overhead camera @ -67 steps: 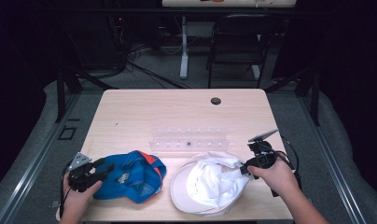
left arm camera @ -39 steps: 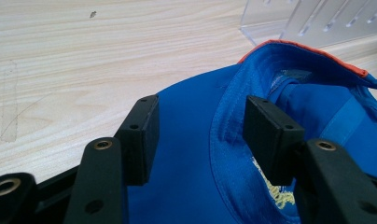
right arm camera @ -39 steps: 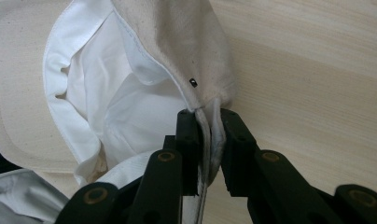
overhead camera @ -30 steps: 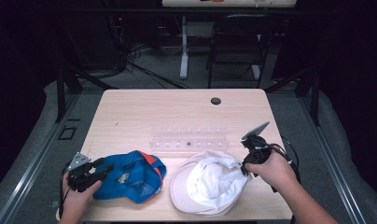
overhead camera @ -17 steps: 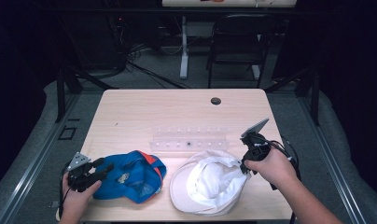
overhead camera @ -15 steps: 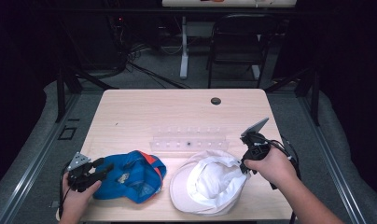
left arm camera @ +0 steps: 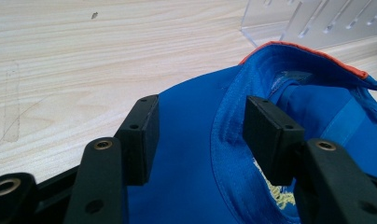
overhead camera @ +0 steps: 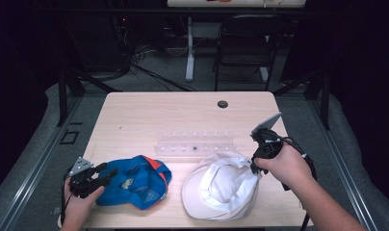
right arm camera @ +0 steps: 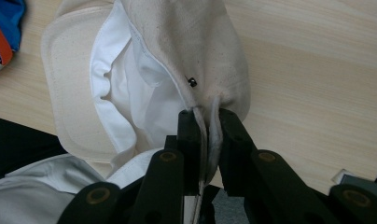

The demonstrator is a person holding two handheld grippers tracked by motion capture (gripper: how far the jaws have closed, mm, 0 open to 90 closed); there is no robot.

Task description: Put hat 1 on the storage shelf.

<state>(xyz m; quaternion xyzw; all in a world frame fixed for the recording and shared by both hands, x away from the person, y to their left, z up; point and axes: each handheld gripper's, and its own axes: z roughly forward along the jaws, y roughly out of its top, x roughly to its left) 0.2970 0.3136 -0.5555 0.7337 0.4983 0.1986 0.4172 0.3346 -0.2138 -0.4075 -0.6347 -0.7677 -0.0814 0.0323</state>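
A blue cap with an orange trim [overhead camera: 135, 185] lies upside down at the table's front left. My left gripper [overhead camera: 108, 174] rests at its left edge. In the left gripper view the jaws [left arm camera: 203, 130] stand open, apart from the blue cap's [left arm camera: 191, 177] rim, which runs between them. A white cap [overhead camera: 221, 192] lies upside down at the front right. My right gripper [overhead camera: 254, 168] is shut on its right edge and holds that edge up off the table. The right gripper view has the pinched fabric of the white cap [right arm camera: 186, 56] between the shut jaws [right arm camera: 207, 116].
A clear plastic rack [overhead camera: 195, 146] with a row of holes lies across the middle of the wooden table [overhead camera: 149, 120], just behind both caps. A black grommet [overhead camera: 223, 104] sits near the far edge. A chair [overhead camera: 245, 43] stands beyond the table.
My right gripper has risen a little with the white cap's edge, pulling the fabric up. The left gripper and the blue cap have stayed still.
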